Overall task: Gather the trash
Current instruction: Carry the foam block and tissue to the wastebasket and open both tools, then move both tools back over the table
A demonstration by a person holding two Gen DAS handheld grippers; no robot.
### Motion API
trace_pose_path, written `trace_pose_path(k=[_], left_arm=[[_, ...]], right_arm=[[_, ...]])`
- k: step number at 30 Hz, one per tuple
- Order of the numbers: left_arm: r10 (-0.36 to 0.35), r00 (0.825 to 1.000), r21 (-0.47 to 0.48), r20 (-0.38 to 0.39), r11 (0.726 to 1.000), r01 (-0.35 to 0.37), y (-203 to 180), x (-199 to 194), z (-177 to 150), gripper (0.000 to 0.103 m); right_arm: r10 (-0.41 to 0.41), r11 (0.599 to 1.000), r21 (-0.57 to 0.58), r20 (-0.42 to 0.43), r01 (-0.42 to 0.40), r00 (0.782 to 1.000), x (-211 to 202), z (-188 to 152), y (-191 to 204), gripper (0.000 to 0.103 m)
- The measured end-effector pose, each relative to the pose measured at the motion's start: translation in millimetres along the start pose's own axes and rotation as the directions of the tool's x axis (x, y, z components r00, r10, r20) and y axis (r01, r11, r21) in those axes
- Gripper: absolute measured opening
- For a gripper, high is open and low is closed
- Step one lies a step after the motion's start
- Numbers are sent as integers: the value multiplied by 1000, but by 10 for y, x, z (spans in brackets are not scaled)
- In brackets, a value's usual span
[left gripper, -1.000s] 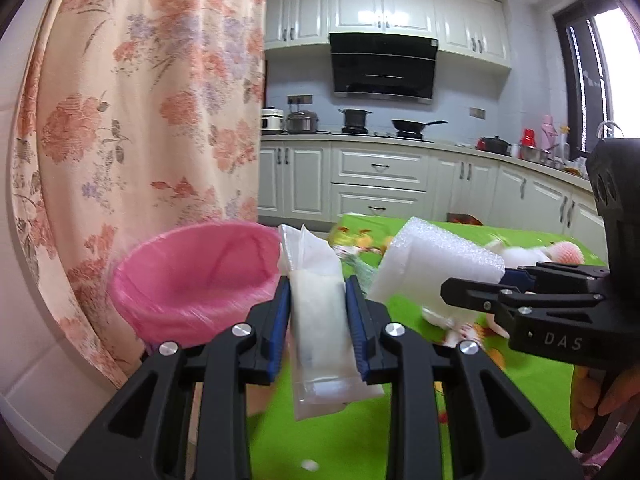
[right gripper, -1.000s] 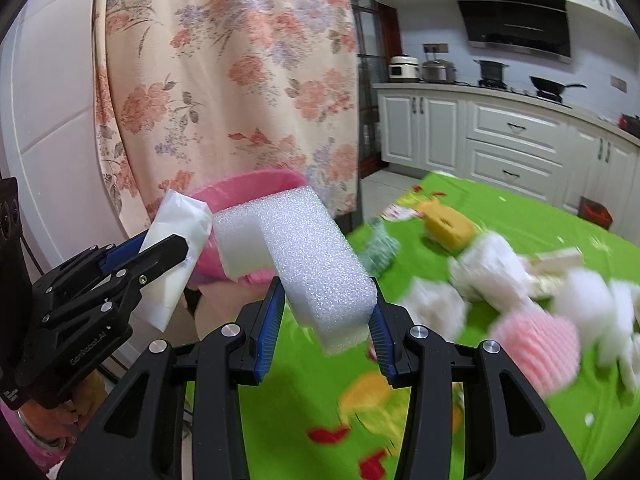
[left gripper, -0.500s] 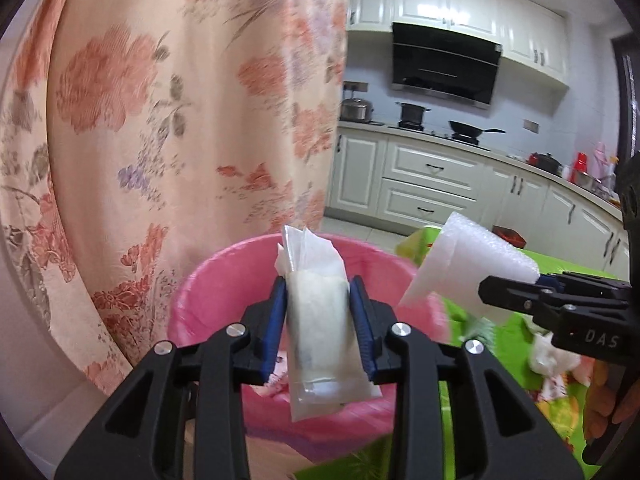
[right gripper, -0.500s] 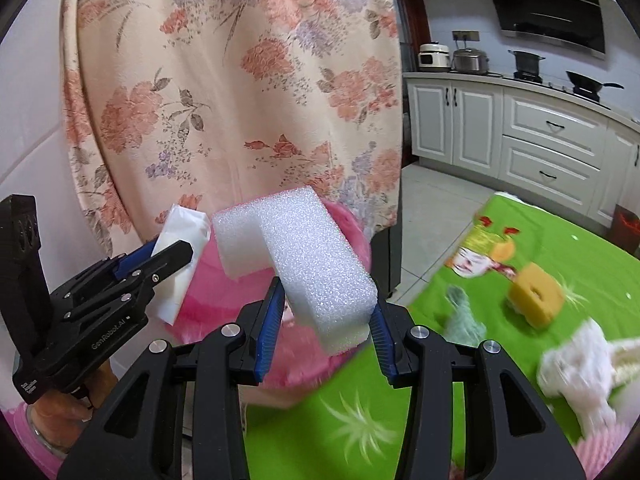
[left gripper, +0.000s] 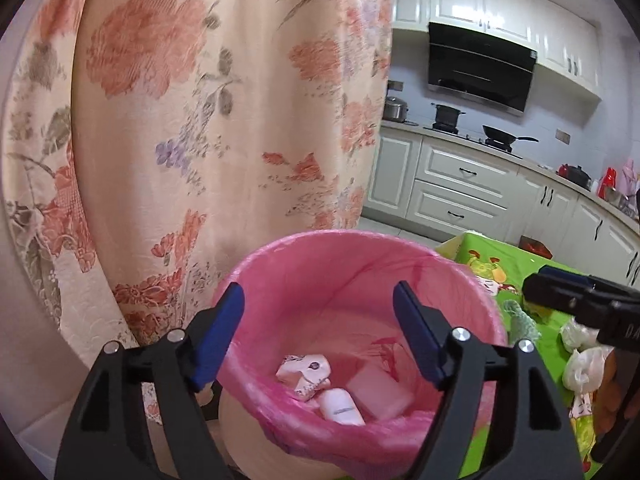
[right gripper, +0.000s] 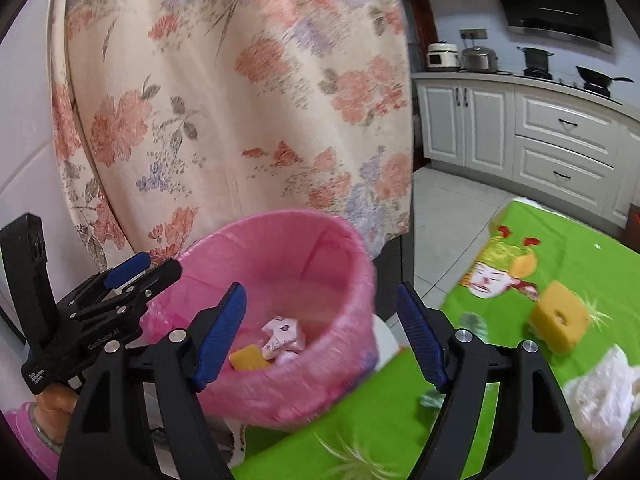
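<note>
both tongs now stand empty: half a second ago the left gripper (left gripper: 318, 330) clamped a white packet and the right gripper (right gripper: 320, 332) a white foam block. jaws of both are spread wide, touching nothing. the pink-lined bin (left gripper: 400, 256) sits directly below and ahead of the fingers, with packets (left gripper: 308, 372) and a pale block (left gripper: 378, 394) at its bottom. judged: this drop is complete. right of the right gripper, a yellow sponge (right gripper: 560, 320) and white scraps (right gripper: 600, 392) lie uncollected on the green tablecloth (right gripper: 380, 420).
</note>
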State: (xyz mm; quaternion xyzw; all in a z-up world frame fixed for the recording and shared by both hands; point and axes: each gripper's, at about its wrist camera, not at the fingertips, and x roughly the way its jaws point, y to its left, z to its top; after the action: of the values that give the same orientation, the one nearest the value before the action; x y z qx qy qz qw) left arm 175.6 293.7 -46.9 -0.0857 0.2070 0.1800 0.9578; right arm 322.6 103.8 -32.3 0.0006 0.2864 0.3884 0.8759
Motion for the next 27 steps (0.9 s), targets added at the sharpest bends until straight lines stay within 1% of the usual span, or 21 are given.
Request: trace_pose_path(k=[4, 7, 9, 11, 13, 15, 17, 21, 27], left_arm=[[-11, 1000, 46, 21, 999, 10, -345, -126, -92, 81], [-43, 998, 48, 38, 998, 41, -618, -222, -145, 87], [-72, 997, 42, 41, 997, 71, -794, -278, -185, 90], [-119, 993, 43, 29, 992, 117, -1003, -311, -230, 91], [-155, 988, 53, 6, 987, 155, -1203, -290, -284, 91], [-172, 985, 64, -19, 983, 173, -1393, -269, -351, 91], [-198, 979, 78, -52, 976, 202, -1615, -229, -434, 91], [-238, 966, 108, -101, 963, 248, -2014, -131, -568, 91], [-294, 944, 156, -152, 936, 316, -2522, -35, -724, 91]], right_arm=[[-32, 999, 10, 35, 32, 999, -327, -101, -177, 72], [-68, 998, 8, 63, 68, 996, -591, -192, -292, 72], [-100, 995, 2, 78, 100, 992, -761, -260, -364, 72], [-133, 991, -6, 95, 135, 986, -971, -361, -455, 72], [-183, 983, -12, 114, 186, 977, -1181, -480, -558, 72], [-231, 972, -9, 127, 234, 965, -1359, -592, -669, 72], [-286, 958, 10, 139, 287, 948, -1554, -724, -822, 72], [-371, 929, 68, 135, 365, 919, -1869, -948, -1163, 72], [-497, 863, 169, 113, 476, 860, -2304, -1213, -1713, 72]])
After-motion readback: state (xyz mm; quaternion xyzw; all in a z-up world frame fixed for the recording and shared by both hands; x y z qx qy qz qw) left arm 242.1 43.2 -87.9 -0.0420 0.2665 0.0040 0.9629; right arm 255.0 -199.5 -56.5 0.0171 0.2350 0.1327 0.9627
